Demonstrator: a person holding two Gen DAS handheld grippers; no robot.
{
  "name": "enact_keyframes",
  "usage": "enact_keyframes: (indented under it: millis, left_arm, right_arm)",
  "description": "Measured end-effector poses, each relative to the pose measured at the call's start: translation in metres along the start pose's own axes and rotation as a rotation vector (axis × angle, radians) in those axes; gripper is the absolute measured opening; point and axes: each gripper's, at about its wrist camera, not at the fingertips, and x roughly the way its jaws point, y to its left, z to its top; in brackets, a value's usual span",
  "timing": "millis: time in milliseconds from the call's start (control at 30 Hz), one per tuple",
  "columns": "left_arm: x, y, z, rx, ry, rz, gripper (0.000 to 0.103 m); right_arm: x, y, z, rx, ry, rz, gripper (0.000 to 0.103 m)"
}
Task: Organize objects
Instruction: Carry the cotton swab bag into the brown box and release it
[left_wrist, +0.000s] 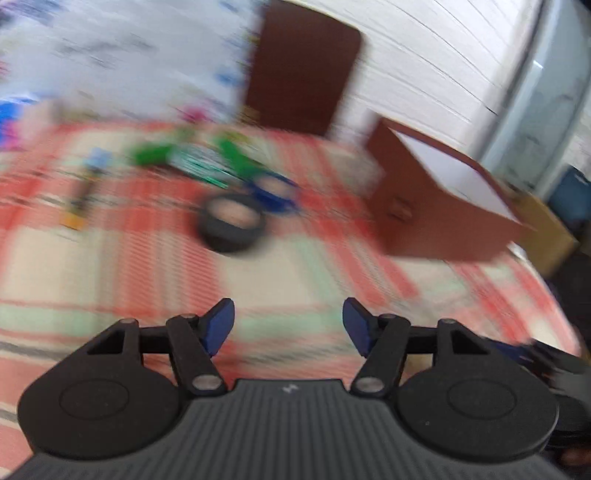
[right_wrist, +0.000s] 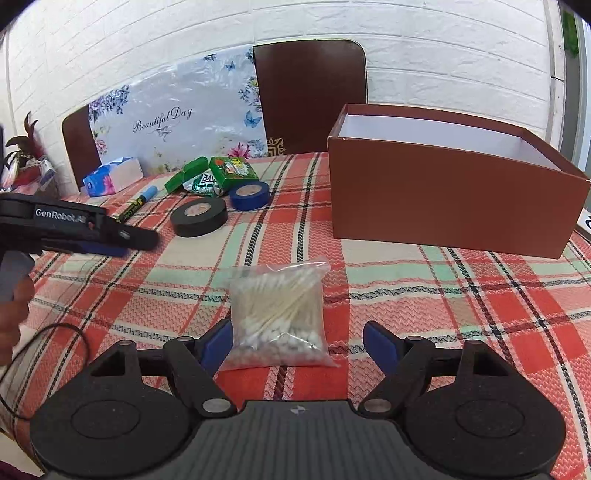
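A clear bag of cotton swabs lies on the plaid tablecloth just ahead of my open right gripper, between its fingers but not gripped. An open brown box stands at the right; it also shows blurred in the left wrist view. A black tape roll and a blue tape roll lie mid-table. My left gripper is open and empty above the cloth; it shows from the side in the right wrist view.
Green boxes, a marker and a tissue pack lie toward the back left. A flowered board and dark chair backs stand against the white brick wall. The left wrist view is motion-blurred.
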Motion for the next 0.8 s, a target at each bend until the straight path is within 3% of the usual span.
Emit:
enact_keyframes:
  millis: [100, 200, 300, 333, 367, 400, 433, 467, 567, 700, 800]
  left_arm:
    - [0.024, -0.029, -0.008, -0.014, 0.121, -0.061, 0.067]
    - [0.042, -0.03, -0.014, -0.099, 0.212, -0.106, 0.07]
    - [0.049, -0.042, -0.01, -0.08, 0.215, -0.107, 0.072]
    - [0.053, -0.048, -0.009, -0.063, 0.217, -0.1, 0.071]
    - [0.057, -0.054, -0.009, -0.03, 0.208, -0.085, 0.062]
    - [0.058, -0.059, -0.01, -0.007, 0.198, -0.092, 0.042]
    - [0.059, -0.063, -0.004, -0.01, 0.206, -0.132, 0.034]
    - [0.056, -0.066, 0.0, -0.005, 0.209, -0.124, 0.031]
    - [0.04, -0.079, 0.019, 0.03, 0.167, -0.134, 0.03]
    - [0.021, -0.106, 0.064, 0.108, 0.031, -0.157, 0.03]
    - [0.028, -0.129, 0.098, 0.16, -0.033, -0.167, 0.03]
  right_arm:
    - [-0.006, -0.002, -0.003, -0.001, -0.023, 0.019, 0.079]
    - [-0.004, -0.006, -0.005, -0.011, -0.02, 0.039, 0.079]
    - [0.009, -0.009, -0.006, -0.014, 0.003, 0.084, 0.062]
    - [0.016, -0.01, -0.005, 0.0, 0.03, 0.118, 0.048]
    - [0.02, -0.01, -0.005, 0.014, 0.029, 0.127, 0.048]
    - [0.021, -0.009, -0.004, 0.012, 0.027, 0.123, 0.048]
    - [0.021, -0.009, -0.003, 0.012, 0.026, 0.122, 0.046]
    - [0.019, -0.012, -0.001, 0.025, 0.016, 0.135, 0.043]
    - [0.004, -0.018, 0.013, 0.024, -0.063, 0.15, 0.042]
    - [-0.013, -0.023, 0.05, -0.025, -0.232, 0.092, 0.042]
    - [-0.009, -0.039, 0.081, -0.034, -0.31, 0.046, 0.042]
